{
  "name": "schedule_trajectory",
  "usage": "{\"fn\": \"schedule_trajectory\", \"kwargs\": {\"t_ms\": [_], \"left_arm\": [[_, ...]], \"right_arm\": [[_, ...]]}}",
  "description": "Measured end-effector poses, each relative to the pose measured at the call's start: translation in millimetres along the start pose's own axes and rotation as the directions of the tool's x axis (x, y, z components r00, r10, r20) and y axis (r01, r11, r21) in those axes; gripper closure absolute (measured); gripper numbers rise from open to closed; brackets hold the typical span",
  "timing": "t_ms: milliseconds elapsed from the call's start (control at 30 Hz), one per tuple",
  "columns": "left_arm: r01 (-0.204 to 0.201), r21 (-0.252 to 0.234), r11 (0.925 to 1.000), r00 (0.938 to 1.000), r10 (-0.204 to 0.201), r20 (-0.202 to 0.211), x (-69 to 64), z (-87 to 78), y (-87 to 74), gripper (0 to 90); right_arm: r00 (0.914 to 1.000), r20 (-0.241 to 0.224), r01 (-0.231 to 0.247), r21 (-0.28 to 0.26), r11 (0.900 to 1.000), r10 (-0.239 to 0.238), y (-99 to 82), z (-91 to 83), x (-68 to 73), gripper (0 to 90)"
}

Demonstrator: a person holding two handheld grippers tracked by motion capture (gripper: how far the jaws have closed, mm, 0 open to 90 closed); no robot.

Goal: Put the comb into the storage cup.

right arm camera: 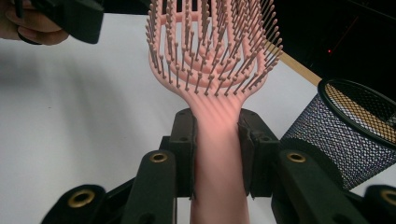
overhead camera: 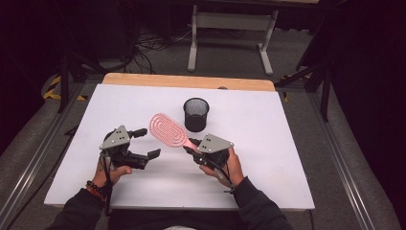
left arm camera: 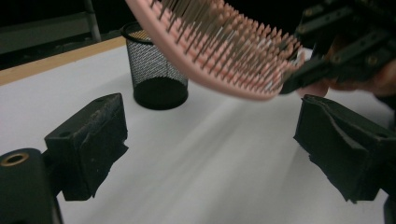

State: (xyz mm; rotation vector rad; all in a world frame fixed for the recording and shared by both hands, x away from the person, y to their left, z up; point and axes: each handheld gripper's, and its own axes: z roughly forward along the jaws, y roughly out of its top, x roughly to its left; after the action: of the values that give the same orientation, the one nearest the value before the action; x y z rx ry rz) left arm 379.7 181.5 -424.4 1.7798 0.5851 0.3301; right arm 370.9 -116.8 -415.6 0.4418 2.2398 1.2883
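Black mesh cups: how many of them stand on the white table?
1. The black wire-mesh cup stands upright on the white table toward its far side, just beyond the head of the pink plastic hairbrush. None seems hidden.

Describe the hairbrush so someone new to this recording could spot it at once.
On the white table, look just in front of the black mesh cup. The right gripper is shut on the handle of the brush, holding it above the table. It is the one pink thing there, an oval slotted head with bristles.
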Motion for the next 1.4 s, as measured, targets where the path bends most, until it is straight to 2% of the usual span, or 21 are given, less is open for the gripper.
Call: {"fn": "schedule_trajectory", "kwargs": {"t_ms": [67,100,133,233,433,500,567,633,667,700,733,767,867,967,1033,1133,1400], "left_arm": [[0.033,-0.014,0.9994,0.9995,-0.033,-0.004,0.2,4.3,3.1,10.8],[0.033,-0.014,0.9994,0.9995,-0.033,-0.004,0.2,4.3,3.1,10.9],[0.063,-0.023,0.9977,0.998,-0.063,-0.007,0.7,7.5,4.9,10.9],[0.122,-0.03,0.9921,0.9925,-0.122,-0.003,0.5,14.4,6.8,13.3],[0.145,-0.061,0.9876,0.9894,-0.145,-0.003,-2.8,20.8,11.3,21.3],[0.169,-0.078,0.9825,0.9856,-0.169,0.001,-3.9,23.7,14.0,23.9],[0.173,-0.086,0.9812,0.9849,-0.173,0.001,-4.2,24.7,14.8,26.8],[0.192,-0.1,0.9762,0.9811,-0.194,-0.005,-5.2,26.3,16.4,28.5],[0.195,-0.107,0.9749,0.9805,-0.197,-0.006,-4.8,26.4,16.7,30.6],[0.21,-0.12,0.9704,0.9773,-0.212,-0.003,-4.8,26.0,17.2,32.6],[0.209,-0.128,0.9695,0.9772,-0.212,-0.009,-4.5,25.6,17.7,36.7],[0.216,-0.147,0.9653,0.975,-0.221,-0.02,-5.5,24.6,18.7,38.0],[0.218,-0.181,0.959,0.9736,-0.227,-0.027,-7.9,23.2,20.7,46.1],[0.202,-0.202,0.9583,0.9781,-0.208,-0.009,-12.1,21.5,24.3,50.9],[0.18,-0.216,0.9596,0.9827,-0.185,-0.001,-15.6,21.2,27.3,53.7],[0.16,-0.217,0.963,0.9862,-0.165,-0.005,-20.0,21.6,30.6,55.9],[0.144,-0.218,0.9652,0.9895,-0.144,0.018,-27.6,25.8,36.6,59.6]], "right_arm": [[0.9999,-0.009,-0.01,-0.006,0.9999,0.01,-1.4,1.0,0.5,69.2],[0.9999,-0.009,-0.01,-0.006,0.9999,0.01,-1.4,1.0,0.5,69.2],[0.9999,-0.009,-0.008,-0.007,0.9999,0.008,-1.8,1.7,0.9,69.2],[1.0,-0.007,-0.003,-0.011,0.9999,0.003,-2.6,3.4,2.9,69.2],[1.0,0.0,0.002,-0.012,0.9999,-0.002,-4.4,5.4,3.7,69.2],[1.0,0.0,0.006,-0.018,0.9998,-0.006,-4.5,6.0,4.9,69.2],[0.9999,0.003,0.011,-0.018,0.9998,-0.011,-4.5,6.6,6.0,69.2],[0.9997,0.006,0.025,-0.011,0.9996,-0.025,-4.9,8.8,9.0,69.2],[0.9991,0.021,0.036,-0.01,0.9993,-0.036,-5.6,9.9,10.9,69.2],[0.9991,0.024,0.035,-0.011,0.9993,-0.035,-6.0,10.2,11.0,69.2],[0.9993,0.024,0.03,-0.015,0.9994,-0.029,-6.5,10.4,10.4,69.2],[0.9992,0.027,0.03,-0.017,0.9994,-0.03,-6.7,10.2,10.0,69.3],[0.9987,0.042,0.028,-0.021,0.9994,-0.027,-7.2,10.1,9.7,69.2],[0.9987,0.046,0.023,-0.021,0.9995,-0.022,-8.4,11.0,9.7,69.3],[0.9987,0.046,0.023,-0.018,0.9996,-0.022,-9.4,12.1,10.2,69.3],[0.9986,0.049,0.023,-0.015,0.9996,-0.022,-10.1,13.1,10.9,69.2],[0.9987,0.05,0.013,-0.008,0.9999,-0.012,-12.2,14.8,10.7,69.1]]}}
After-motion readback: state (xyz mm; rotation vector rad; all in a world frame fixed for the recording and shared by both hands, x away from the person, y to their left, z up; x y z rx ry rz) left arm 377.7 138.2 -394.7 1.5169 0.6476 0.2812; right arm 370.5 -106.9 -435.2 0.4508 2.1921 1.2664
